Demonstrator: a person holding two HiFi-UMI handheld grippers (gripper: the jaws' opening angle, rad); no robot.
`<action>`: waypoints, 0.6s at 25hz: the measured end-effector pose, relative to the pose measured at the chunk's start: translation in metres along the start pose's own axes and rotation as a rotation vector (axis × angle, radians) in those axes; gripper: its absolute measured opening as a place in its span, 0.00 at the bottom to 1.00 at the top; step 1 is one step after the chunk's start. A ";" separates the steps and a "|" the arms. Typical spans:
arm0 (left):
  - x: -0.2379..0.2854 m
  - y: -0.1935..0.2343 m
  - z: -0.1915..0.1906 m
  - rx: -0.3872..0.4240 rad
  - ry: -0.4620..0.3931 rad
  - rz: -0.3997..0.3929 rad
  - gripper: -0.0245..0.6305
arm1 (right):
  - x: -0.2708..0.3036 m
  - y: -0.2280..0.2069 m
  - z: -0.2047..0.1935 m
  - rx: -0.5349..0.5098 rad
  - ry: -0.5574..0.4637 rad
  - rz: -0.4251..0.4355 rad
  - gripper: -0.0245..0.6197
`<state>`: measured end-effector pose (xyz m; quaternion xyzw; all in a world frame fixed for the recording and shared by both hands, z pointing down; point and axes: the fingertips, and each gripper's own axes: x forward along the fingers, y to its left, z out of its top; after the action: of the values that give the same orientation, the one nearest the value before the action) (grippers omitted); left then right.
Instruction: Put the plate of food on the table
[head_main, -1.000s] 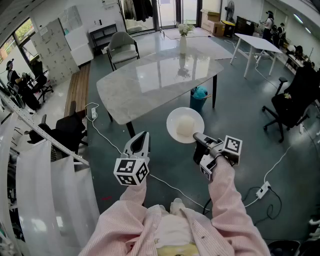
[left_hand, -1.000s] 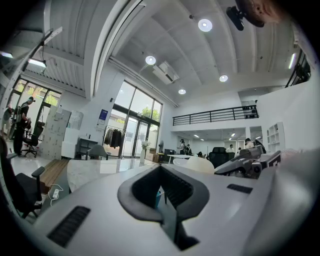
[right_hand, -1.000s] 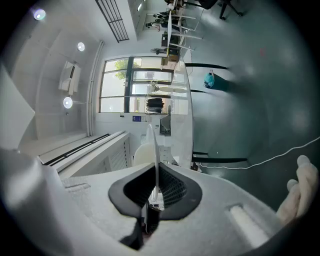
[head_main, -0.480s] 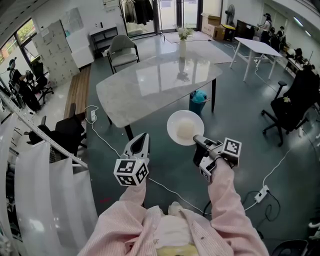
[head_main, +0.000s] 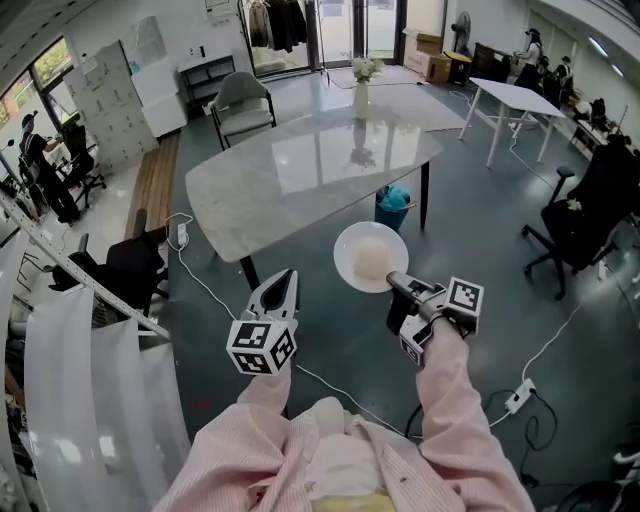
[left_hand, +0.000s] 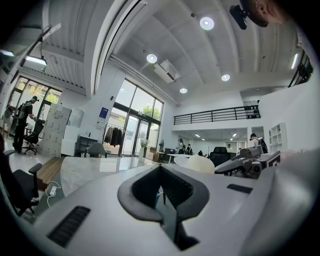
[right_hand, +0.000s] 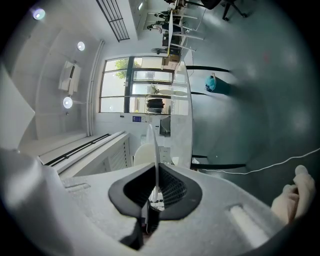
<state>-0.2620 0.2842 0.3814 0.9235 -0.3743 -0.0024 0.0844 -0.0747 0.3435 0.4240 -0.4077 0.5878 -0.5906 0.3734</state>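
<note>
Right tongs (head_main: 392, 279) I kept pinched on the rim of the plate (head_main: 345, 262) of food (head_main: 372, 256), just ahead of them, barely moved, short of the table (head_main: 300, 170) beyond; left tongs (head_main: 283, 276) stayed pressed together, empty

You're over a dark grey-green polished floor (head_main: 480, 200); glossy white marble table (head_main: 300, 170) at 12 o'clock, grey upholstered armchair (head_main: 242, 95) at 11, white trestle desk (head_main: 510, 95) at 1, black office chair (head_main: 590, 205) at 3, glass doors (head_main: 340, 20) behind.
</note>
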 end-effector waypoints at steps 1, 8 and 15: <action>0.003 0.000 -0.001 0.000 0.004 0.001 0.02 | 0.002 -0.001 0.003 0.003 0.001 0.001 0.06; 0.033 0.008 -0.008 -0.010 0.028 0.014 0.02 | 0.023 -0.005 0.027 0.005 0.040 0.010 0.07; 0.093 0.030 -0.013 -0.025 0.029 0.019 0.02 | 0.067 -0.015 0.068 -0.010 0.065 -0.002 0.07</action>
<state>-0.2153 0.2008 0.4046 0.9187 -0.3816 0.0071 0.1012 -0.0372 0.2556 0.4406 -0.3908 0.6023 -0.6008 0.3515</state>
